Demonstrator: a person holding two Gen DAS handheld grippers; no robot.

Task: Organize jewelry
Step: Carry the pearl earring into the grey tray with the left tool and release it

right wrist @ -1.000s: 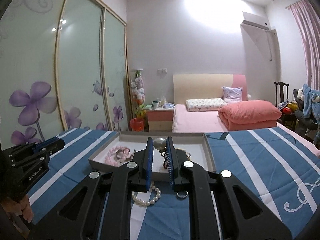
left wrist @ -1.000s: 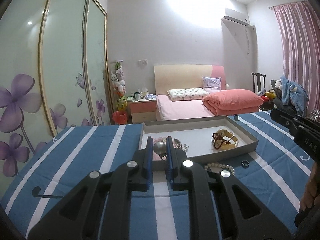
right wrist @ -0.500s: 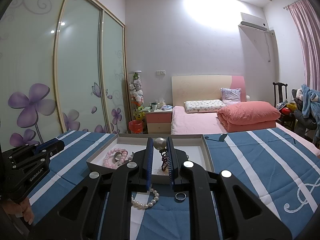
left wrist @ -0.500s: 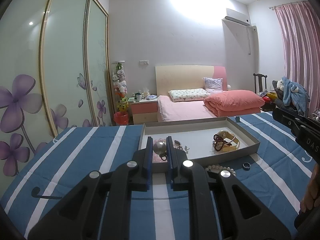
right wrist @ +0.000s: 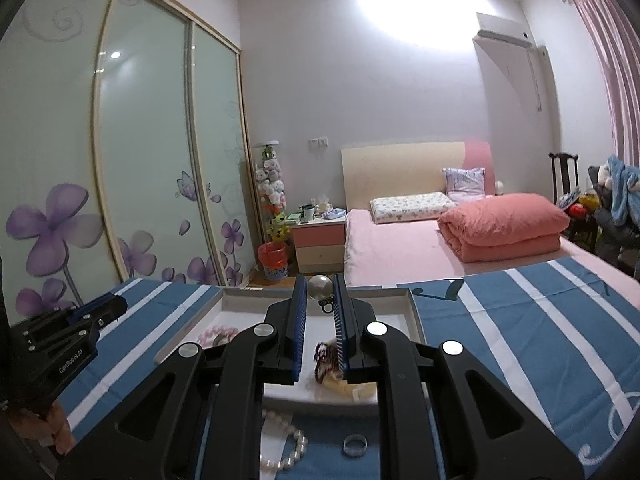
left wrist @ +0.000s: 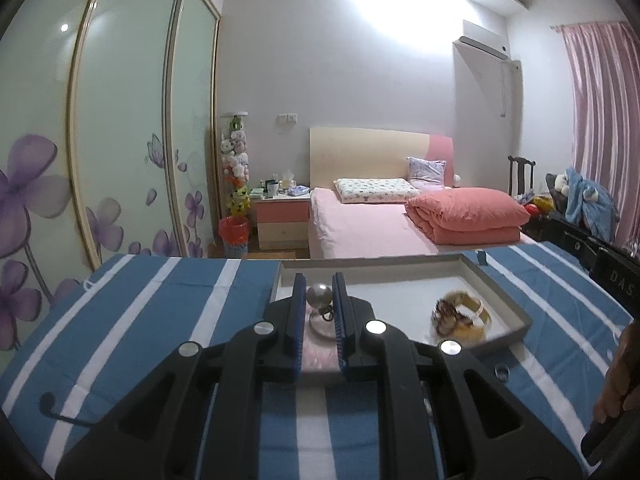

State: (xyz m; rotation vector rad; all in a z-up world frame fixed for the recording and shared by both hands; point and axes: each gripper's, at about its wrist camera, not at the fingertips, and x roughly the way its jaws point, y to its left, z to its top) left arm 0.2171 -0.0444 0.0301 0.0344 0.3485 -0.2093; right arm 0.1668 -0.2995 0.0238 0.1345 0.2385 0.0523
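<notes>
Pink bed (left wrist: 360, 232), floral wardrobe (left wrist: 120, 140)

Left tongs (left wrist: 319, 298) nearly closed; right tongs (right wrist: 320, 300) nearly closed, both pointing slightly downward.

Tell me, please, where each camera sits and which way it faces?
Left wrist: on the left hand-held gripper, facing over the tray toward the bed; its own fingers show, plus the right hand at the right edge.
Right wrist: on the right hand-held gripper, facing the same way; its fingers show, with the left hand-held gripper at the left edge.
Shared: tray, ring, bed, wardrobe.
</notes>
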